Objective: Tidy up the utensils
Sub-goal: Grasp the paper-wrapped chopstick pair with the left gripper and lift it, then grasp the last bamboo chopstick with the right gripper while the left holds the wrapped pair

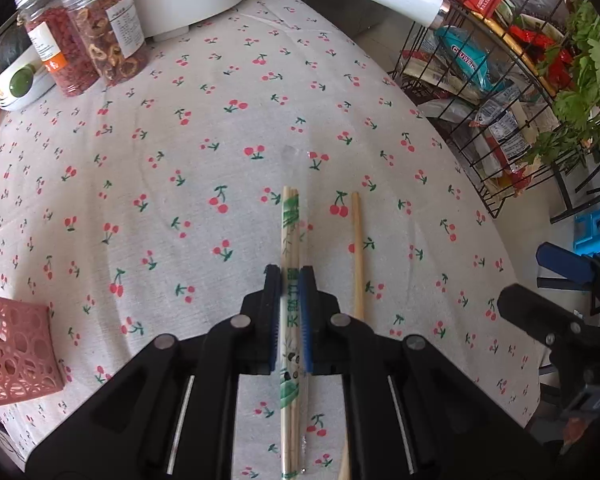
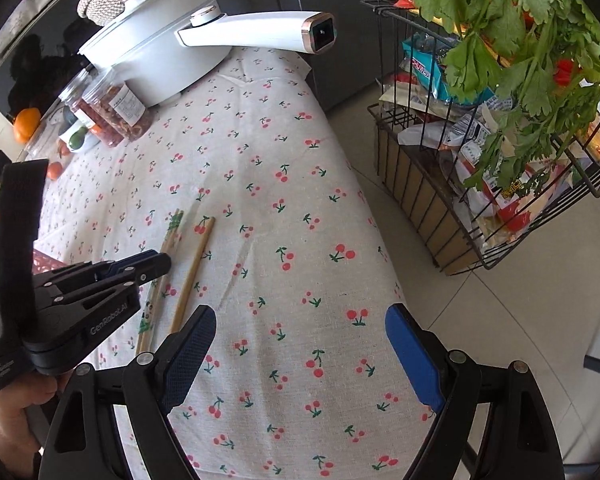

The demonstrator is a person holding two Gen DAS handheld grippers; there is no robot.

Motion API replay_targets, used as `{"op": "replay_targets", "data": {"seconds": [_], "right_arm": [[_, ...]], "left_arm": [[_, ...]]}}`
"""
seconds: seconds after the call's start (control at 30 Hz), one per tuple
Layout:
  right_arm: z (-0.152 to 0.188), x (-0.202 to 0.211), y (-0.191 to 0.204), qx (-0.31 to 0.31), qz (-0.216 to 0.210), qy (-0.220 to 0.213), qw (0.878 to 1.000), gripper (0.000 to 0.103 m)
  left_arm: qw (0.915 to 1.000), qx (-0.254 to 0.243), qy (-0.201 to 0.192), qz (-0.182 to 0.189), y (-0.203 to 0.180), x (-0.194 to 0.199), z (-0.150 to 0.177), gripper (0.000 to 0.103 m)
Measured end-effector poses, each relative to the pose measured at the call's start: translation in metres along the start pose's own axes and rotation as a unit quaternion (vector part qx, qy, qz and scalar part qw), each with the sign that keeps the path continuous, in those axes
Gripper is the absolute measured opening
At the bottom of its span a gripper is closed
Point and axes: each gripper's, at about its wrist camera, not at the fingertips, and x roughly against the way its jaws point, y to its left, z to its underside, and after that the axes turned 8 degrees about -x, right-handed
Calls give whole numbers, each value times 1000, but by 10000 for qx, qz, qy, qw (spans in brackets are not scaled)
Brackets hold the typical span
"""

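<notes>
Jaws of left gripper (image 1: pixel 290 316) pinching wrapped chopsticks (image 1: pixel 290 248) mid-length; right gripper (image 2: pixel 300 360) spread, empty.

I count one wrapped pair of chopsticks (image 1: pixel 290 240) and one bare chopstick (image 1: pixel 357 256) just beside it. Beyond them I see two jars (image 1: pixel 88 40) and one white pot (image 2: pixel 152 60).

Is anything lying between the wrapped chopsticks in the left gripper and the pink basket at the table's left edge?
Nothing visible does. The left gripper is shut on the wrapped chopsticks, and only bare cherry-print tablecloth lies between them and the pink basket. The loose chopstick lies on the opposite side, away from that path.
</notes>
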Motion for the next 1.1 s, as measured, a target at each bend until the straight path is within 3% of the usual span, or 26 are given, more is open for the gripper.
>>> {"op": "replay_targets", "data": {"seconds": [0.6, 0.77, 0.83, 0.93, 1.1], "right_arm": [[4, -48, 74, 511, 136, 423, 9977, 88], [10, -67, 91, 642, 365, 568, 9956, 88], [15, -69, 101, 846, 645, 476, 9932, 86], [20, -65, 109, 928, 598, 324, 9934, 73], [30, -57, 124, 1156, 442, 185, 9921, 35]], "left_arm": [[9955, 29, -931, 144, 57, 118, 106, 10], [9928, 100, -1189, 103, 65, 127, 126, 10], [9923, 111, -1231, 107, 68, 129, 131, 10], [9918, 131, -1266, 136, 72, 130, 134, 10], [9910, 184, -1310, 183, 79, 136, 144, 10]]}}
